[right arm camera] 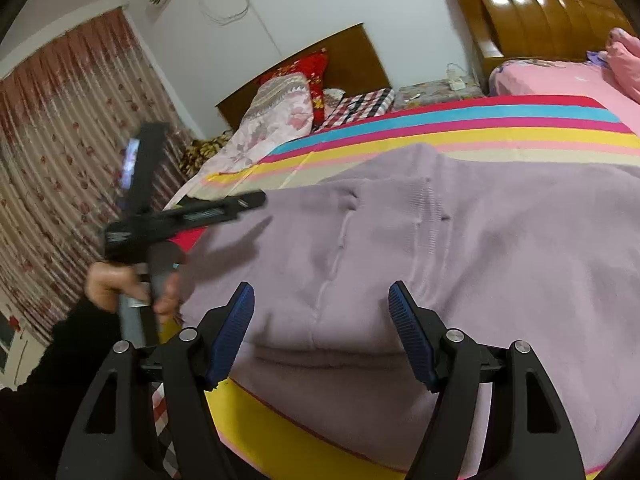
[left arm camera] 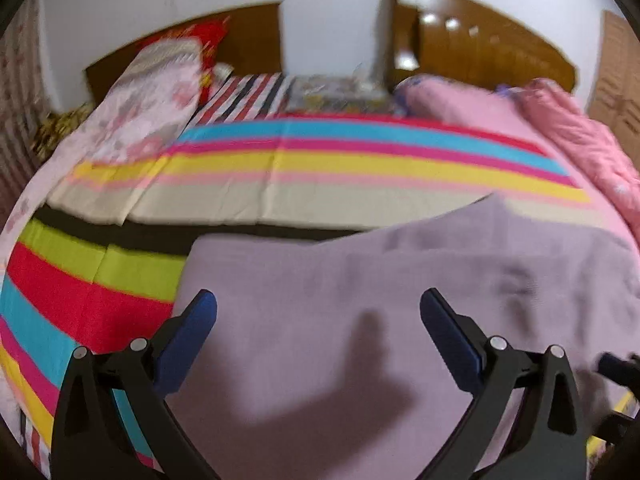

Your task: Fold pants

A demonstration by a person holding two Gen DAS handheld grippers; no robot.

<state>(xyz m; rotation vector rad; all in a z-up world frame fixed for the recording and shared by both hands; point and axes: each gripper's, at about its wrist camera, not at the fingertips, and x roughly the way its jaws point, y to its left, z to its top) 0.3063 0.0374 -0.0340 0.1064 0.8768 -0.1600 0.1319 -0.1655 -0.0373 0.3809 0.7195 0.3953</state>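
Left wrist view: the left claw [left arm camera: 318, 300] is held low over the pants [left arm camera: 360, 300], angled slightly downward, its two blue pads [left arm camera: 192, 340] spread wide apart and gripping nothing. Its shadow falls on the cloth between the fingers. One pair of lilac pants lies spread on the bed's striped sheet [left arm camera: 280, 160], reaching from the near edge of the bed toward its right side. A corner of the garment points toward the middle of the bed. The picture is blurred. At the lower right rim a dark part of the other tool shows, too blurred to read.

Counted here: two wooden headboards against the far wall, one folded floral quilt [left arm camera: 148, 96] at the far left of the bed, one pink quilt [left arm camera: 560, 128] along the right edge.

Right wrist view: the right claw [right arm camera: 322, 300] hovers above the near edge of the bed, released, with both ribbed blue pads [right arm camera: 408, 332] standing apart over the pants [right arm camera: 400, 248]. One seam runs up the garment between the fingers. A fold of cloth lies just beyond the pads, with a yellow stripe of the sheet below it. At left, the person's left hand [right arm camera: 120, 284] grips the handle of the other tool, which is raised over the left edge of the bed, level and pointing right across the garment. One curtain [right arm camera: 60, 140] hangs at the left wall.
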